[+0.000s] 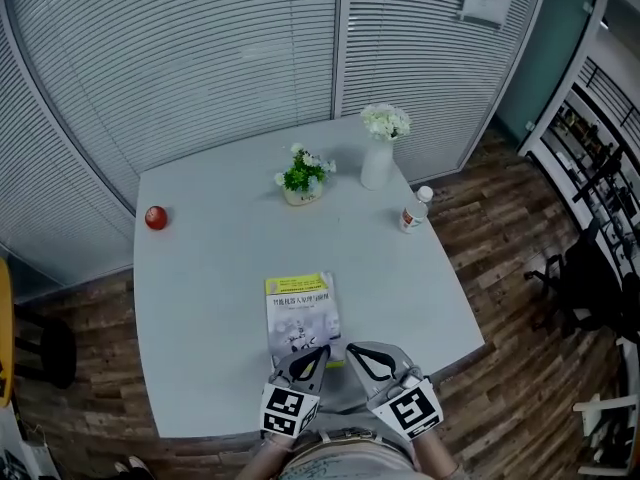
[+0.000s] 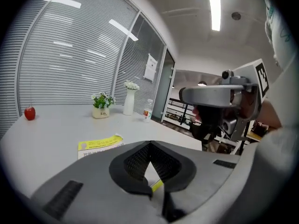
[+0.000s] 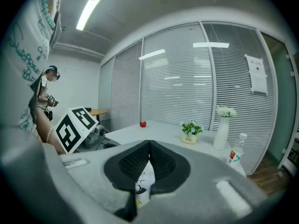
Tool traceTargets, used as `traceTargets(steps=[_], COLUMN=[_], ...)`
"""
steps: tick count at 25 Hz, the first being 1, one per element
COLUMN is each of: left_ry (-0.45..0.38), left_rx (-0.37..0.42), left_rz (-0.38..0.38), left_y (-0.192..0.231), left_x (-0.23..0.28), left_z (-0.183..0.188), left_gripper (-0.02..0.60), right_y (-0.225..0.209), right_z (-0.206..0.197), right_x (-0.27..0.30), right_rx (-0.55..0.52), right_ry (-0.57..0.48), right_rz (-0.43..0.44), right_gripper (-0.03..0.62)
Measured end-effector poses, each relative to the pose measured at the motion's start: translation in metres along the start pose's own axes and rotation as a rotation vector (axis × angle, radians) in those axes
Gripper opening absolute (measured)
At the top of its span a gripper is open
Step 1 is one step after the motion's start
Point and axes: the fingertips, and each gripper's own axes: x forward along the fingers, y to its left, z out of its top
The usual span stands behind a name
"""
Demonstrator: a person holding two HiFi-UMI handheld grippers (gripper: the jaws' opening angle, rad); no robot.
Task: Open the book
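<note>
- The book (image 1: 300, 306) lay closed, cover up, near the 6 o'clock edge of the table (image 1: 200, 298).
- The left hand-held gripper (image 1: 322, 350) had its jaws pressed together, pinching nothing, with its tips over the book's 6 o'clock edge. Whether they touched it could not be told.
- The right hand-held gripper (image 1: 351, 348) was likewise pressed together, at the book's 5 o'clock corner.
- From the book, an apple (image 1: 156, 217) sat at 10 o'clock, a potted plant (image 1: 303, 175) at 12, a vase (image 1: 379, 146) at 1 and a bottle (image 1: 414, 210) at 2.

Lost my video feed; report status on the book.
Both shut, empty: left gripper, right gripper, at near edge of book. Closed, flat on table. Nothing on its cover.
</note>
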Motion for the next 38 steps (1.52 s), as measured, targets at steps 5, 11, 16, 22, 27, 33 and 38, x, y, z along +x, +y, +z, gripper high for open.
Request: traceTargets(steps=[5, 11, 16, 22, 27, 33, 38], left_ry=[0.055, 0.119, 0.155, 0.245, 0.283, 0.326, 0.361], left_rx=[-0.018, -0.066, -0.083, 0.025, 0.098, 0.247, 0.291], left_rz=[-0.011, -0.029, -0.044, -0.002, -0.023, -0.001, 0.013], left_y=[0.003, 0.005, 0.009, 0.020, 0.016, 0.018, 0.021], left_x=[0.010, 0.017, 0.022, 0.027, 0.033, 0.036, 0.037], left_z=[-0.019, -0.041, -0.053, -0.076, -0.088, -0.095, -0.103], left_gripper=[-0.003, -0.003, -0.003, -0.002, -0.003, -0.003, 0.002], right_y=[-0.003, -0.004, -0.009, -0.019, -0.025, -0.029, -0.031], right_z=[-0.001, -0.008, -0.014, -0.017, -0.017, -0.022, -0.025], right_x=[0.001, 0.004, 0.006, 0.004, 0.004, 0.001, -0.001], right_rx=[0.003, -0.004, 0.000, 0.008, 0.023, 0.018, 0.025], right_ry=[0.021, 0.028, 0.048, 0.065, 0.068, 0.066, 0.073], right_rz=[-0.002, 0.009, 0.006, -0.004, -0.017, -0.024, -0.034], right_gripper=[0.003, 0.003, 0.003, 0.003, 0.003, 0.003, 0.003])
